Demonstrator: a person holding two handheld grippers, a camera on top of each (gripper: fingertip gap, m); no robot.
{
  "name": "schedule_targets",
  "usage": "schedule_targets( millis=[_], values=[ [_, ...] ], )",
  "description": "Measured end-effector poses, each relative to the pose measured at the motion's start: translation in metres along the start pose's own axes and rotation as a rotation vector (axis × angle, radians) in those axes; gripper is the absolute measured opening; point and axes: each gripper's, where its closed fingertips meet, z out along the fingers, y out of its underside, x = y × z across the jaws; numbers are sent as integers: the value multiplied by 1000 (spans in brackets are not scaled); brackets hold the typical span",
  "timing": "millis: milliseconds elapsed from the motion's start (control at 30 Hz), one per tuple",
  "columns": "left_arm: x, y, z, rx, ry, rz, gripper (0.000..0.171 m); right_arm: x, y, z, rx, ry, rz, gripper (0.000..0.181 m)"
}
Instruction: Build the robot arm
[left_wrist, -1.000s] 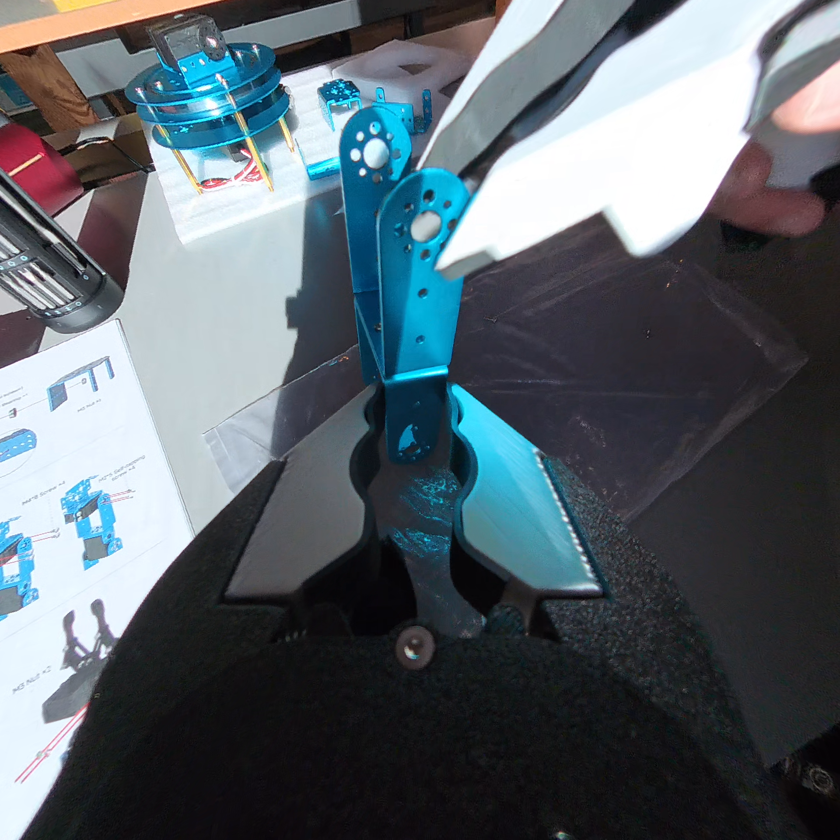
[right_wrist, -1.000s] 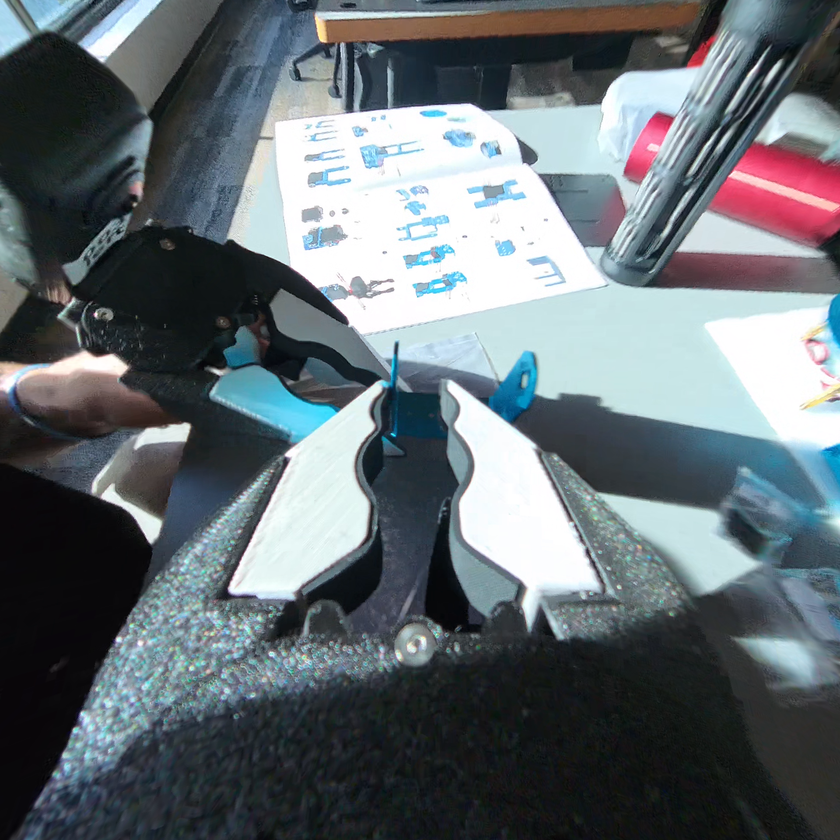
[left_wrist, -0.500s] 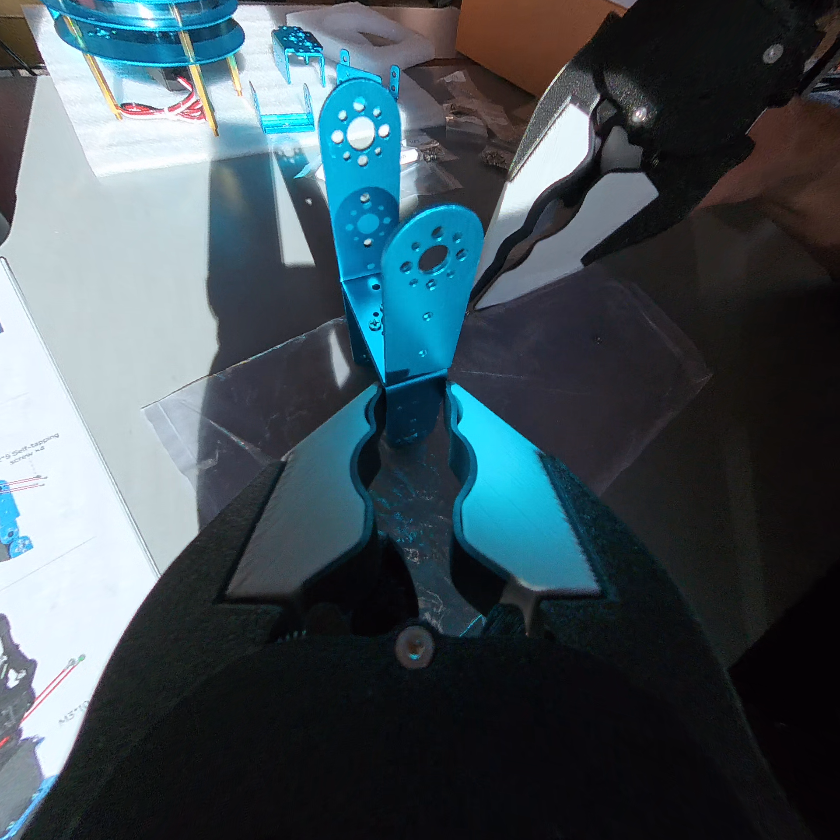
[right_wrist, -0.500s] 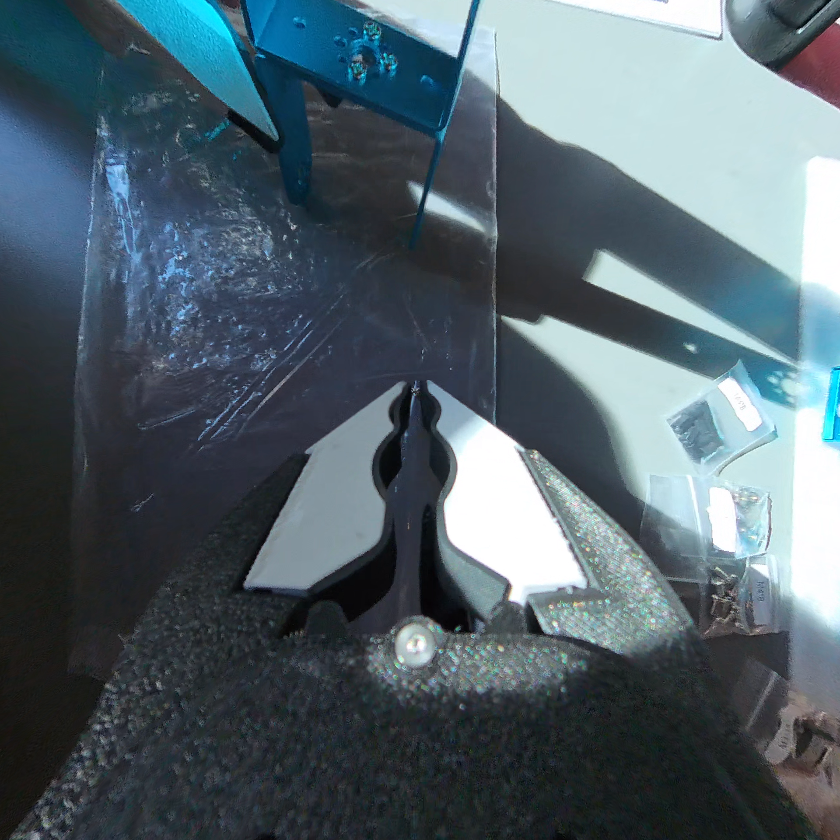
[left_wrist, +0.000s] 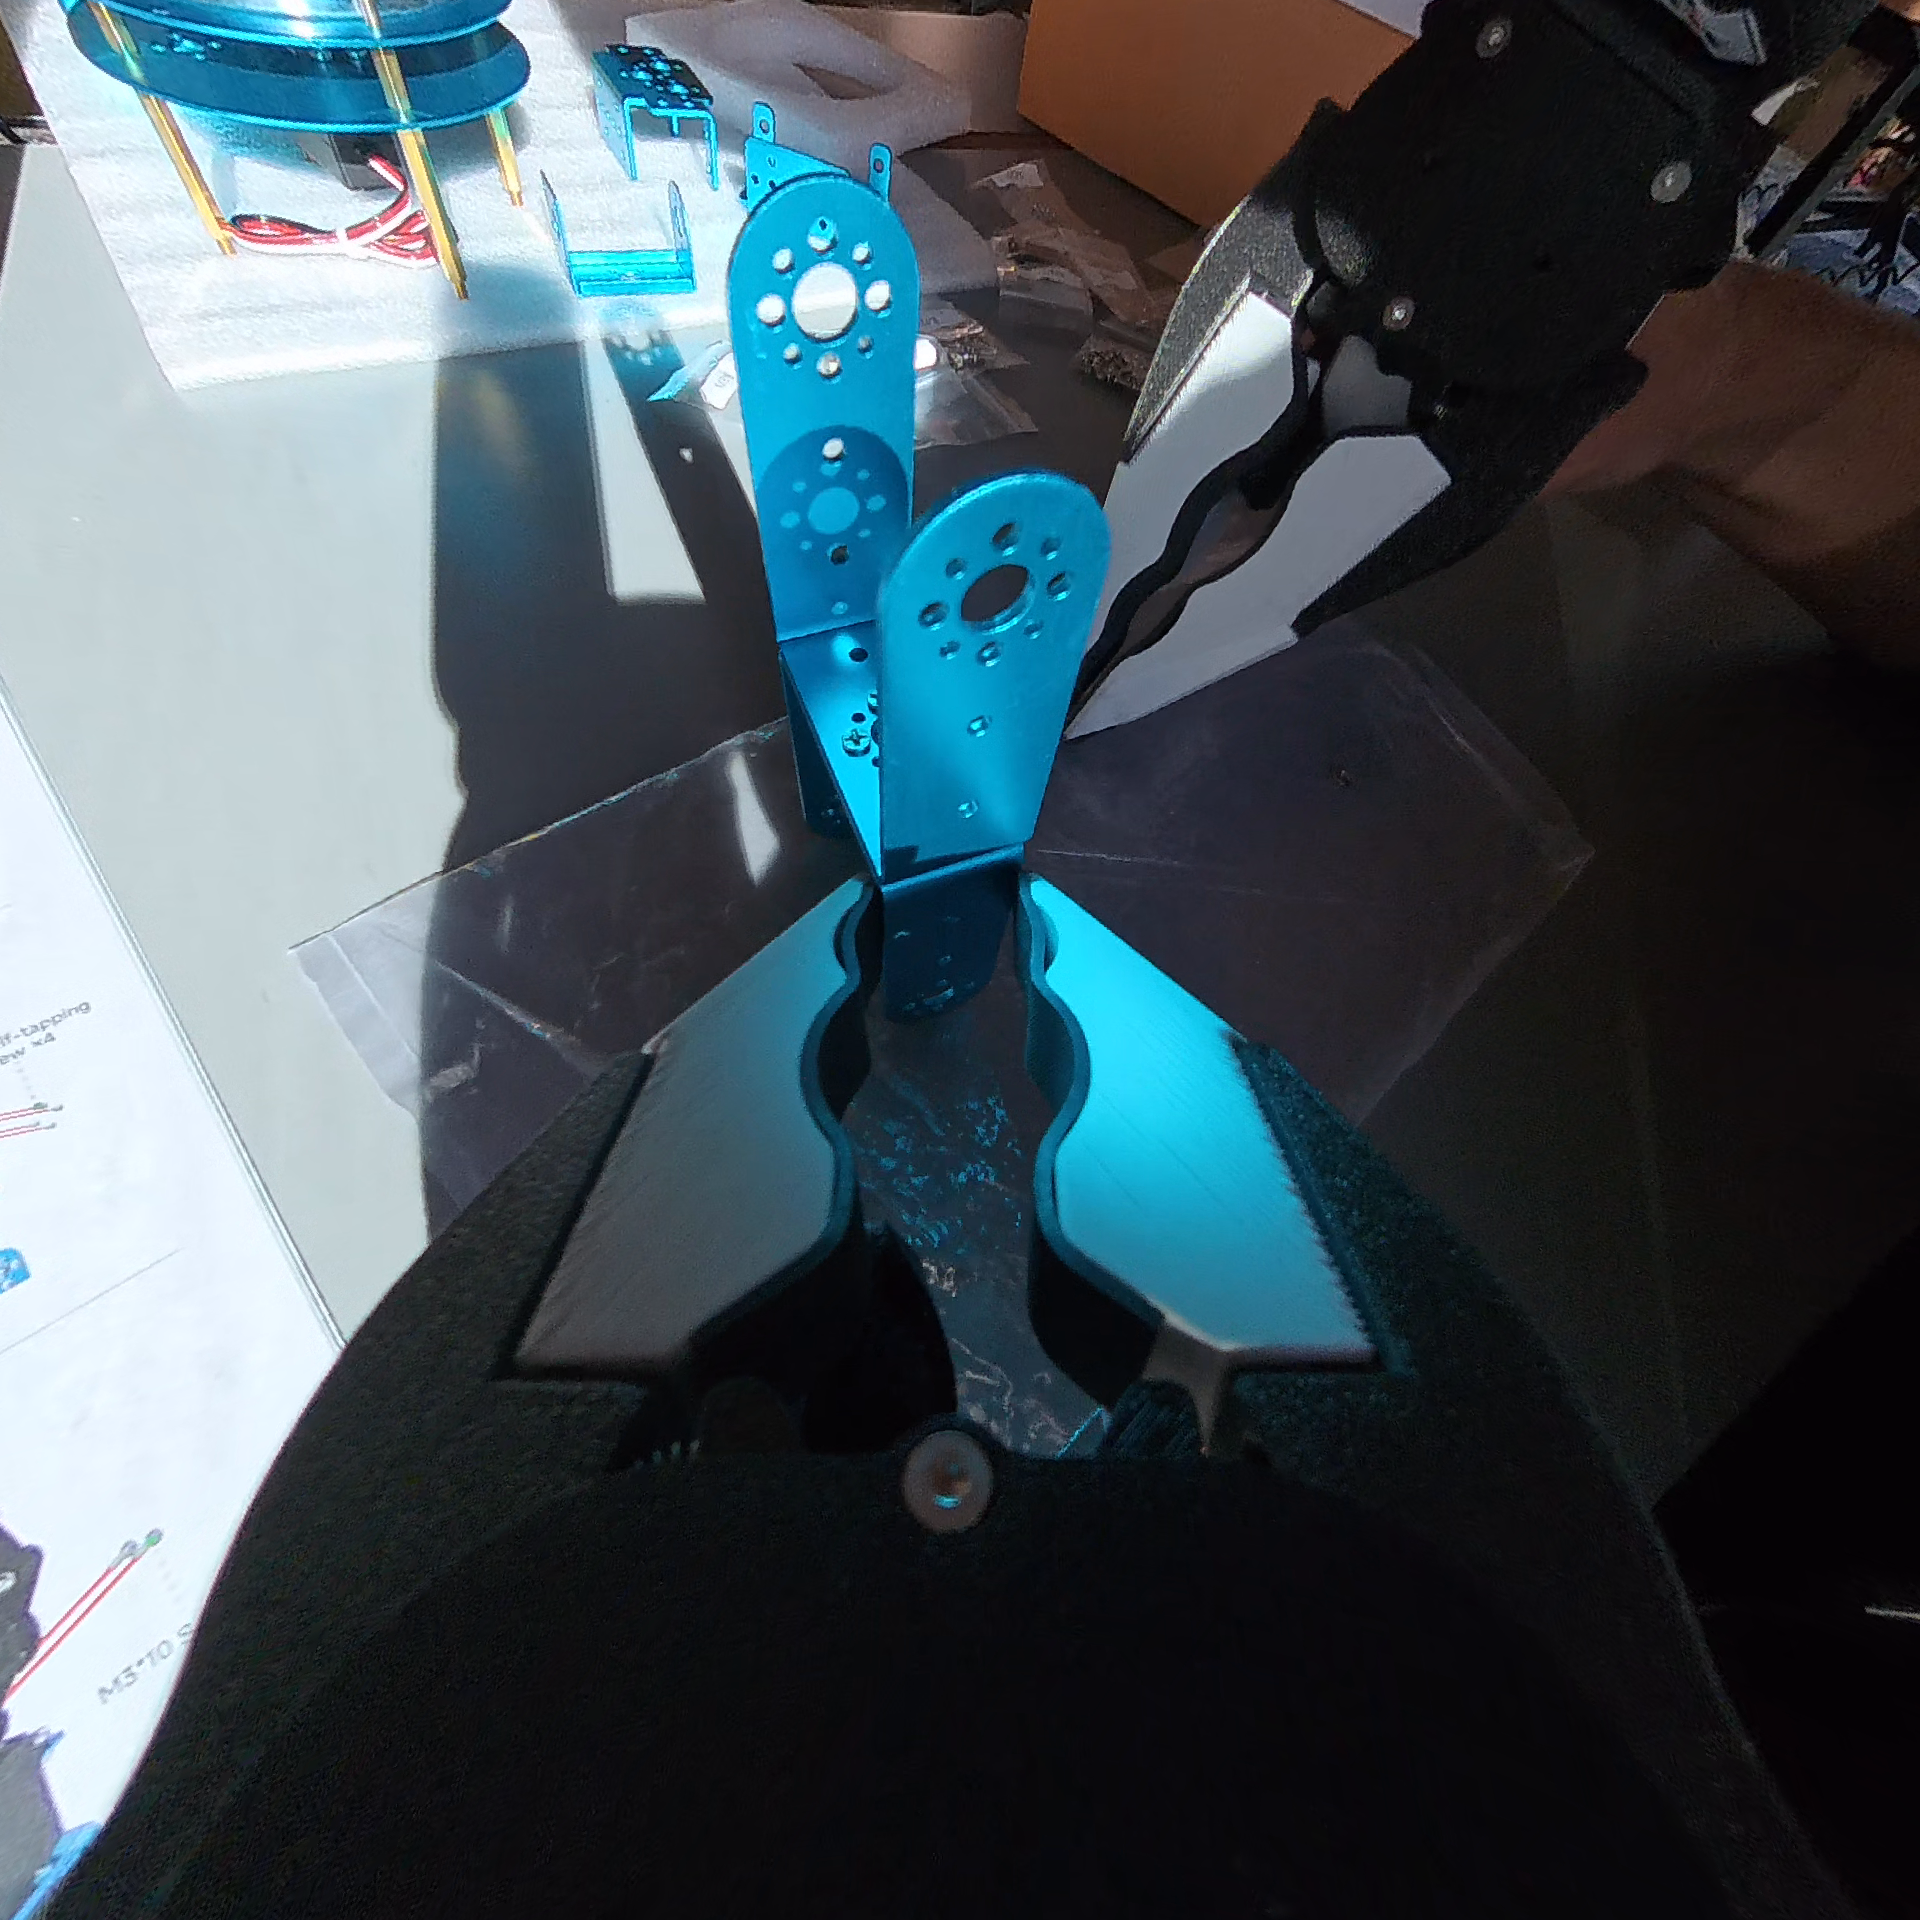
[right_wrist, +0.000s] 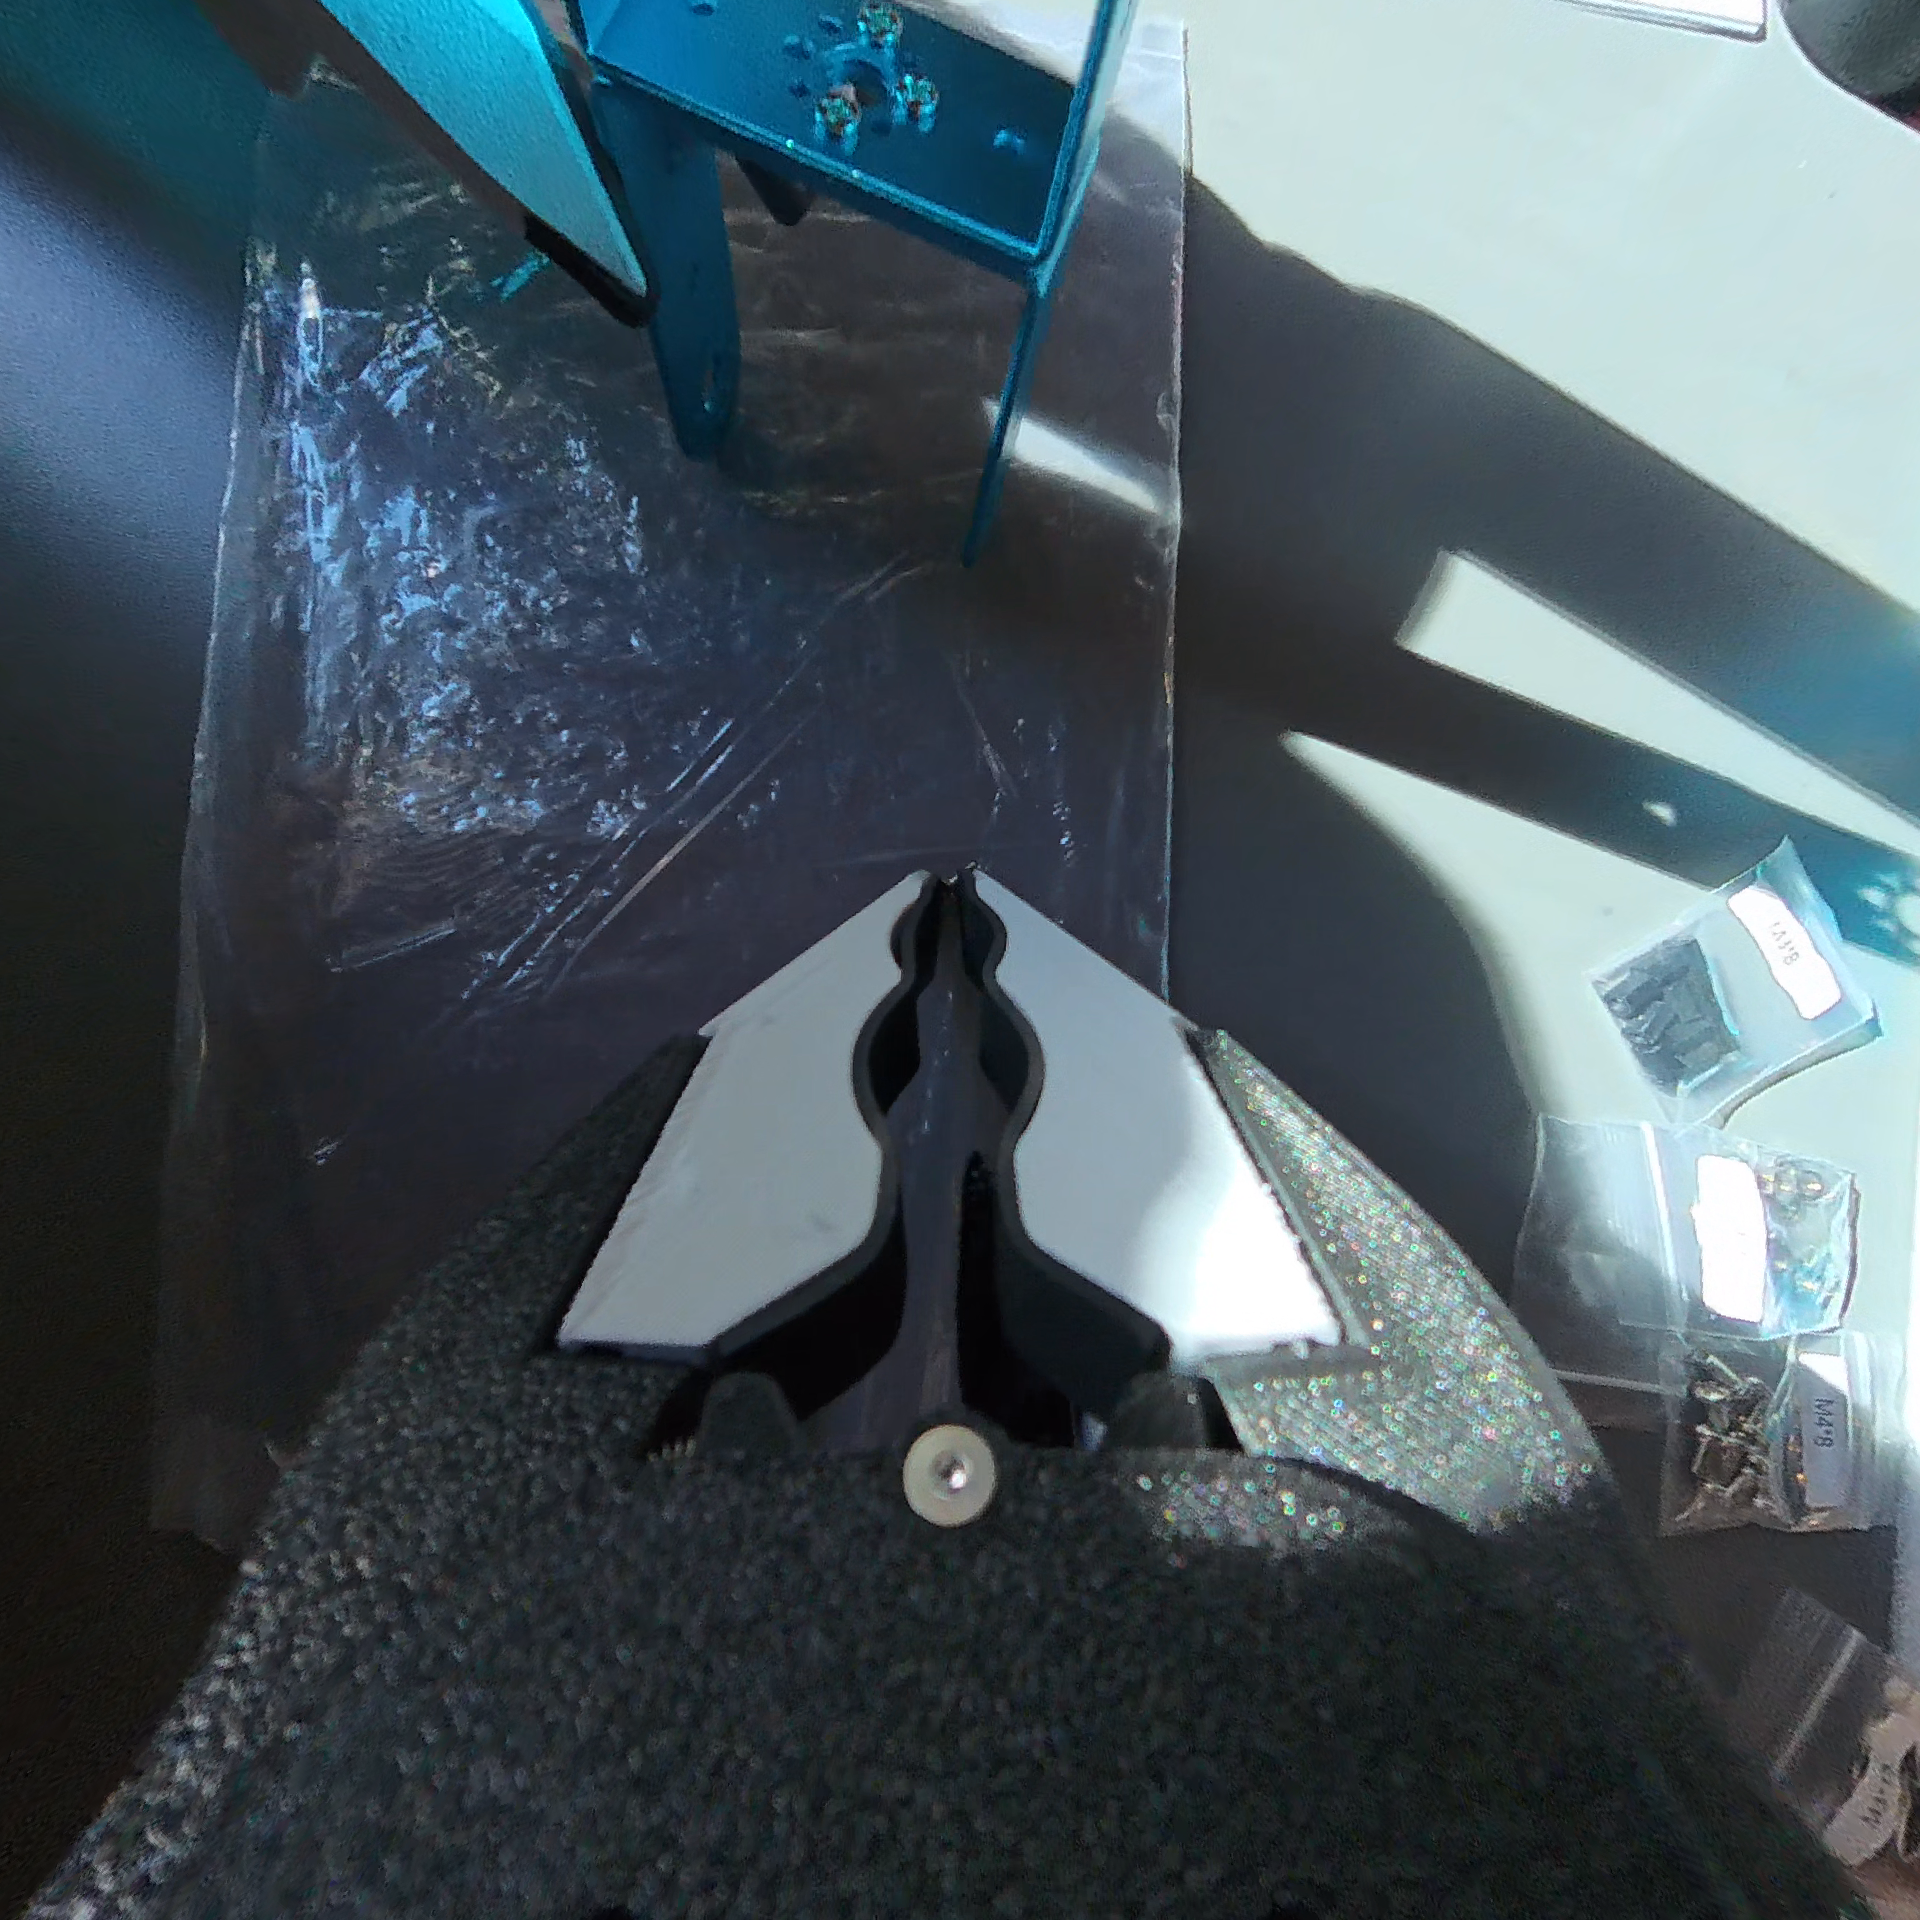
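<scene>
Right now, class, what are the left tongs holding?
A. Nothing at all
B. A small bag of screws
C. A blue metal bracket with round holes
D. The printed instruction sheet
C: in the left wrist view the left tongs are closed on the lower tab of the blue metal bracket, which stands up above the clear plastic bag.

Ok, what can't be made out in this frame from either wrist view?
- Left wrist view: where the left gripper pinches the blue bracket is partly hidden by its own fingers.
- Right wrist view: the blue bracket's top is cut off by the upper edge.
- Right wrist view: the right gripper tips meet over the clear plastic bag; whether they pinch it is unclear.
- Contents of the small parts bags are too small.
</scene>
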Motion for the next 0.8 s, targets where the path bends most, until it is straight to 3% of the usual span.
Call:
schedule_targets(
  millis=[200, 300, 567, 733, 800],
  values=[
    [6, -9, -4, 38, -21, 100, 23, 7, -3, -3, 15, 34, 28, 0],
    [11, -8, -3, 29, -40, 225, 23, 3, -12, -11, 100, -75, 169, 0],
    [18, 0, 7, -8, -118, 389, 23, -26, -70, -58, 504, -531, 676, 0],
    [24, 1, 10, -25, -154, 408, 23, -33, -80, -57, 599, -754, 948, 0],
    [28, 1, 11, -24, -156, 403, 23, -33, -80, -53, 610, -774, 1000, 0]
  ],
)
